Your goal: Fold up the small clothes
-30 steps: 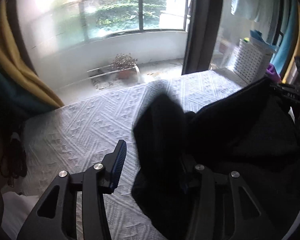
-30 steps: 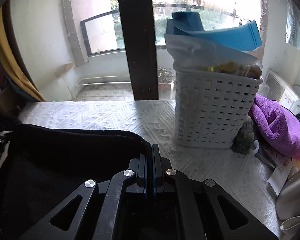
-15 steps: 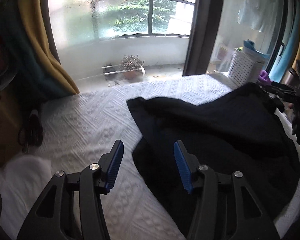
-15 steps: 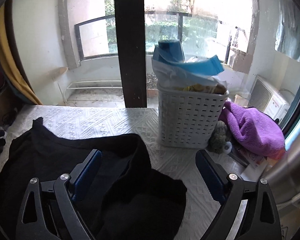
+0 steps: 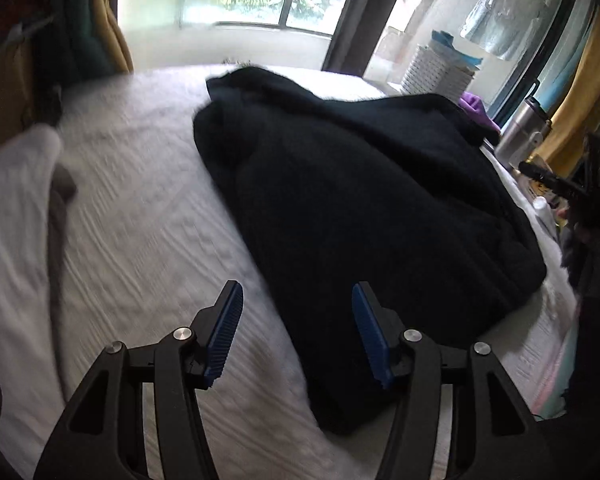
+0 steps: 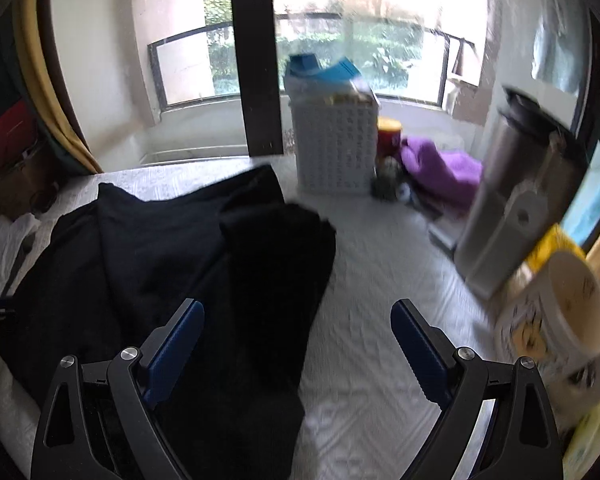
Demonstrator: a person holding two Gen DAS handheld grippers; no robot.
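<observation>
A black garment (image 5: 360,200) lies loosely bunched on the white textured cover (image 5: 148,216). It also shows in the right wrist view (image 6: 188,264), with one folded flap toward the basket. My left gripper (image 5: 298,320) is open and empty, held above the garment's near left edge. My right gripper (image 6: 298,332) is open wide and empty, above the garment's right edge. Neither gripper touches the cloth.
A white cloth (image 5: 16,208) lies at the left. A white slatted basket (image 6: 334,148) with blue items stands at the back, a purple towel (image 6: 444,168) beside it. A steel flask (image 6: 512,196) and a yellow-white cup (image 6: 556,312) stand at the right.
Both grippers let go of the black garment, opened and pulled back and up. The garment dropped onto the cover and now lies in a heap.
</observation>
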